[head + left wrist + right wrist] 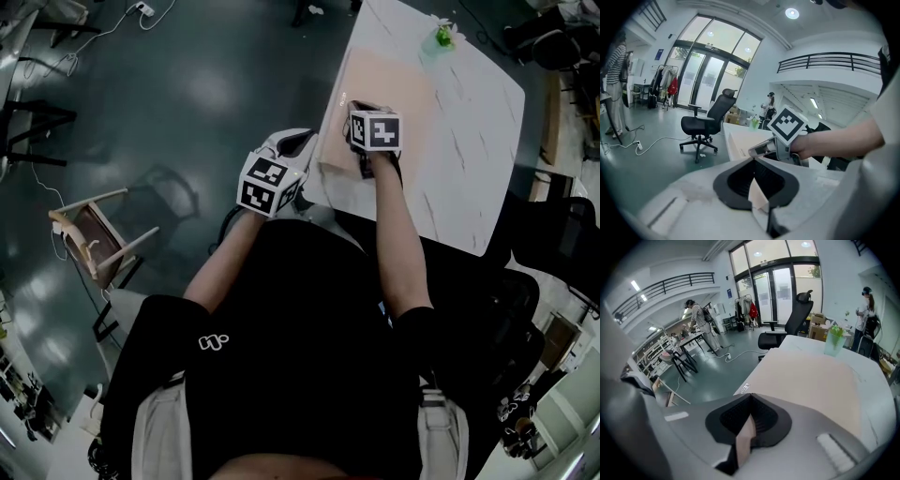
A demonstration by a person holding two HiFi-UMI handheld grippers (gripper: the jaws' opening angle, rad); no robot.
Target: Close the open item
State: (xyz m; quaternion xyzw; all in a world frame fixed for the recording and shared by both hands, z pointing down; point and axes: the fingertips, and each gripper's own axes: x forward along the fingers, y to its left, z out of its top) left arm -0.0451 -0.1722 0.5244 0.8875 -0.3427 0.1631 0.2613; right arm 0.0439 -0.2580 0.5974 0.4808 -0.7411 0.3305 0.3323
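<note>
A wide flat peach-coloured box (389,80) lies on the white marble table (469,159), its lid down flat; in the right gripper view the same box (811,378) fills the space ahead of the jaws. My right gripper (356,101) rests over the box's near edge, its jaws shut with nothing between them (751,395). My left gripper (304,139) hangs just off the table's left corner, beside the box's thick side; its jaws also meet tip to tip and hold nothing (753,160).
A green cup (443,36) stands at the table's far end. A tipped wooden chair (94,234) lies on the dark floor to the left. Black office chairs (703,126) (553,244) stand nearby. People stand far off in the room.
</note>
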